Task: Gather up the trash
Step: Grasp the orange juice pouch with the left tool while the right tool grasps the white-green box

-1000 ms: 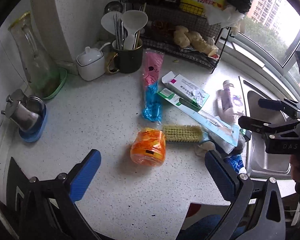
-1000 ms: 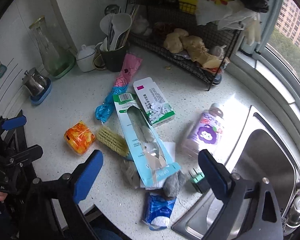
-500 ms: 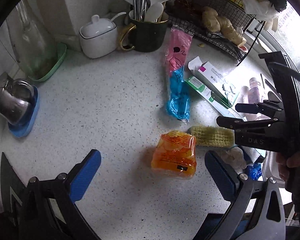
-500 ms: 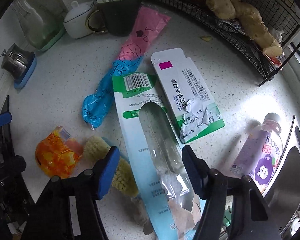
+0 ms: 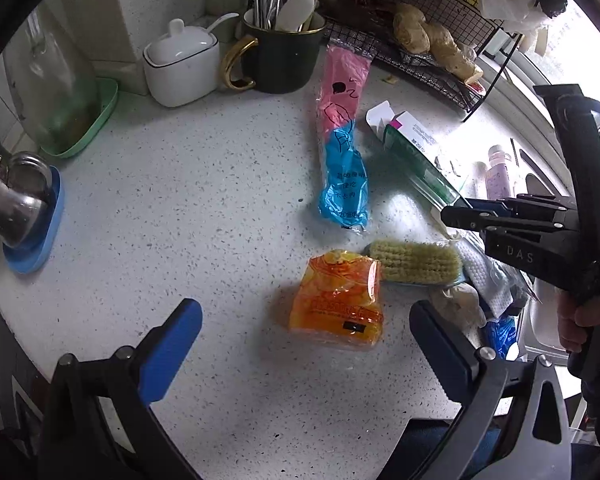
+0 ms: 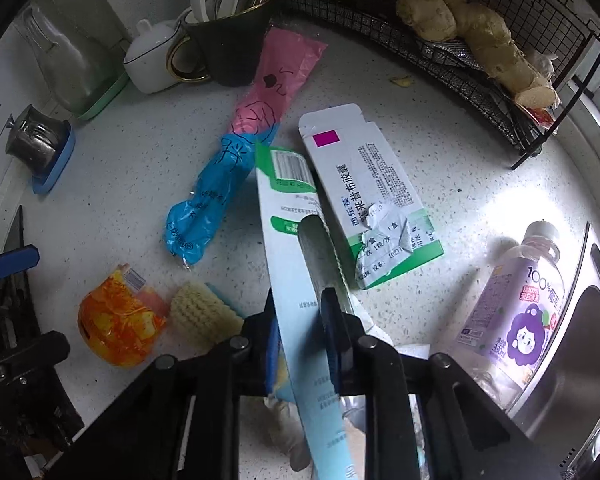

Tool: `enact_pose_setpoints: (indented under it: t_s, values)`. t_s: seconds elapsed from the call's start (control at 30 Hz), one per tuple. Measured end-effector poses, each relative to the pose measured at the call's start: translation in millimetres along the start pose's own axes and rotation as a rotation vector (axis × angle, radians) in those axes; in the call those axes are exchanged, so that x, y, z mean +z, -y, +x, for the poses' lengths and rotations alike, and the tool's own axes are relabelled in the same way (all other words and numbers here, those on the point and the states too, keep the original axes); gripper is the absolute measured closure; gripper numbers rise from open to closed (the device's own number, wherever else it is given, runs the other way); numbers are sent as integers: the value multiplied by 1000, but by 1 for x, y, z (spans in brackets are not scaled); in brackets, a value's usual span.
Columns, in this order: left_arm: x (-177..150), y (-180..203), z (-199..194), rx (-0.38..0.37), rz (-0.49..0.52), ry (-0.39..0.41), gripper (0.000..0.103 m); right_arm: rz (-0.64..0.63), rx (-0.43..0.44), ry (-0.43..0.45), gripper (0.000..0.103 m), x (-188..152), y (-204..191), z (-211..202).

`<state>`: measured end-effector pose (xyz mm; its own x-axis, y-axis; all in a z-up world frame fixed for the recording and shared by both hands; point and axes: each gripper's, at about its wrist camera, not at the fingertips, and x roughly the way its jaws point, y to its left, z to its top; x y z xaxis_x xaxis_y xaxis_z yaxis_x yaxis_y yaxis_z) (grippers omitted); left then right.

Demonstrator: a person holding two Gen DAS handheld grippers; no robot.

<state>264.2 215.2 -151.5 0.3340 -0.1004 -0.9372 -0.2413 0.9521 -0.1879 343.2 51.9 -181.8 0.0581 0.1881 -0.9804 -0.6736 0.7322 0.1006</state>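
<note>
The right claw (image 6: 305,330) has just been closing and now pinches the long blue-and-green card package (image 6: 296,264), whose far end tilts up off the speckled surface (image 5: 188,184) beside a flattened medicine box (image 6: 374,200). The left claw (image 5: 300,346) hangs spread apart above an orange wrapper (image 5: 336,300), not touching it.

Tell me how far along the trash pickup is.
Nothing looks collected yet. In hand: the right gripper has just been closing on the long pale-blue and green toothbrush card. The left gripper is open above the orange crinkled wrapper. Left: pink-and-blue plastic sleeve, torn white medicine box, purple-labelled bottle.
</note>
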Motion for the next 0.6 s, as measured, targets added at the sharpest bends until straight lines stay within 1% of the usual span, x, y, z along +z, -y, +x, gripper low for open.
enact_pose_setpoints:
  t_s: [0.13,0.17,0.2,0.33,0.37,0.53,0.6]
  values:
    - [1,8,-5,-15,37,-1,0,14,4,34,88,-9,7,-23]
    - [2,11,-6,-12,48,-1,0,25,10,43,91,-12,10,-29]
    - [2,12,-6,-13,61,-2,0,34,16,51,92,-14,11,-34]
    - [4,16,-5,-9,98,-3,0,67,36,79,93,-26,16,-62]
    - [5,16,-2,-11,105,-9,0,74,34,92,93,-30,13,-65]
    - [8,16,21,-20,145,-61,0,115,49,115,93,-43,24,-90]
    - [9,17,35,-16,161,-92,0,128,54,122,93,-46,27,-85]
